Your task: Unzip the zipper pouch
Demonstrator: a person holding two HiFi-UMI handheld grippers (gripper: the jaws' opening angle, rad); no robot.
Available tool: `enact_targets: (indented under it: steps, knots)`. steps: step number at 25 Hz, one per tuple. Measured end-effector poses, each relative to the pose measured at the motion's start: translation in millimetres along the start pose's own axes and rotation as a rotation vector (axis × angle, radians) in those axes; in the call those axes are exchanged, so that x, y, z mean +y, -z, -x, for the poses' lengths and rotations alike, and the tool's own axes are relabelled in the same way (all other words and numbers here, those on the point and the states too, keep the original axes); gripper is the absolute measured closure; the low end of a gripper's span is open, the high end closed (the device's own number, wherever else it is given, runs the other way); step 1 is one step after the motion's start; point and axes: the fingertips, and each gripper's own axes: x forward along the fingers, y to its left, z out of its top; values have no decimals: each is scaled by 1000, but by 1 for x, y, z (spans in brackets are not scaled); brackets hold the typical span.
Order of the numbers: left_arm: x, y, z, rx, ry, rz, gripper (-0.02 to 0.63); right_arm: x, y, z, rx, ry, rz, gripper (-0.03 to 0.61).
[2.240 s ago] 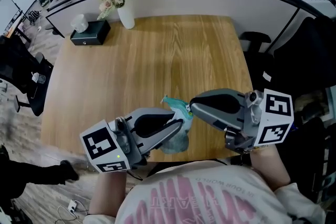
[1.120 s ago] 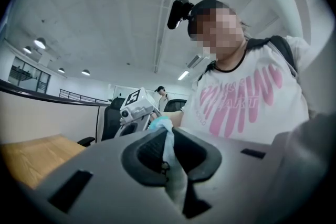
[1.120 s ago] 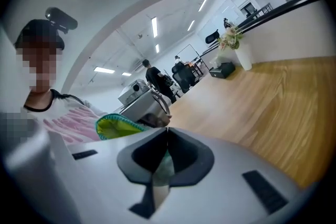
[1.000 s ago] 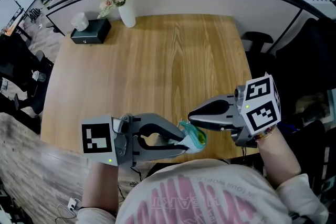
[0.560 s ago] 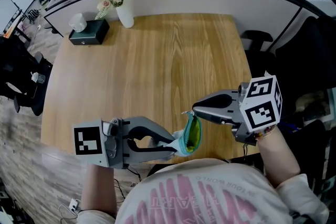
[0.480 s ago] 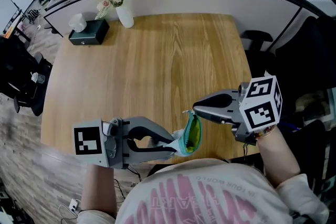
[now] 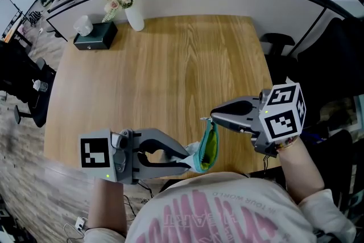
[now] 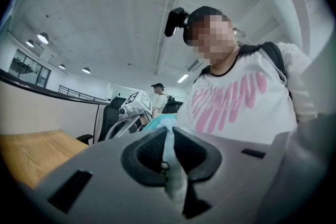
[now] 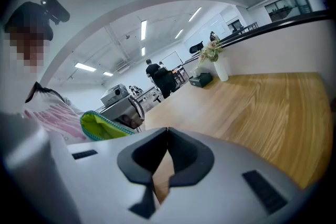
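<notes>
The zipper pouch (image 7: 208,146) hangs at the lower centre of the head view, over the near edge of the table (image 7: 170,65) and just above the person's shirt (image 7: 227,213). Its long axis runs nearly up and down the frame, and its gaping mouth faces left, showing yellow-green lining inside the teal edge.

The pouch's lower end is covered by the left gripper (image 7: 190,157), whose jaws are clamped on a strip of its pale fabric. In the left gripper view little more of the pouch shows than that strip and a teal hump behind the jaws.

The right gripper (image 7: 214,117) has its jaws pressed together, and nothing can be made out between them in its own view. Its tips sit right at the pouch's upper end, where a small pale bit shows. Whether they touch it cannot be told.

There is one pouch and two grippers. At the upper left of the table stand one white vase (image 7: 135,17) of flowers and one black tissue box (image 7: 95,37).
</notes>
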Motion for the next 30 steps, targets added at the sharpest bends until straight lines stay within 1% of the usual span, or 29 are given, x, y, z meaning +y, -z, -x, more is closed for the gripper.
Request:
enact_targets:
  steps: [7,12,16,19,23,27,30]
  knots:
    - [2,0,0,8,12,-11,575,-7,-1,2,-12,19,-14,575]
    - [-1,-2,-2,-1,22,-9,575,-11,-2,4,-28,46,-19,574]
    - [0,3,-1,18,8,-4,575,-18,-4,3,-49,68,-25,572]
    - [10,11,3,37,-43,12,575,-31,-6,-2,-73,125,-25,569]
    - [34,26,17,39,-162,69,575,-54,-10,-9,-100,233,-6,569]
    - [47,41,30,44,-211,114,575,-70,-12,-21,-99,276,0,568]
    - [51,48,35,43,-222,135,575,-77,-13,-33,-93,285,1,561]
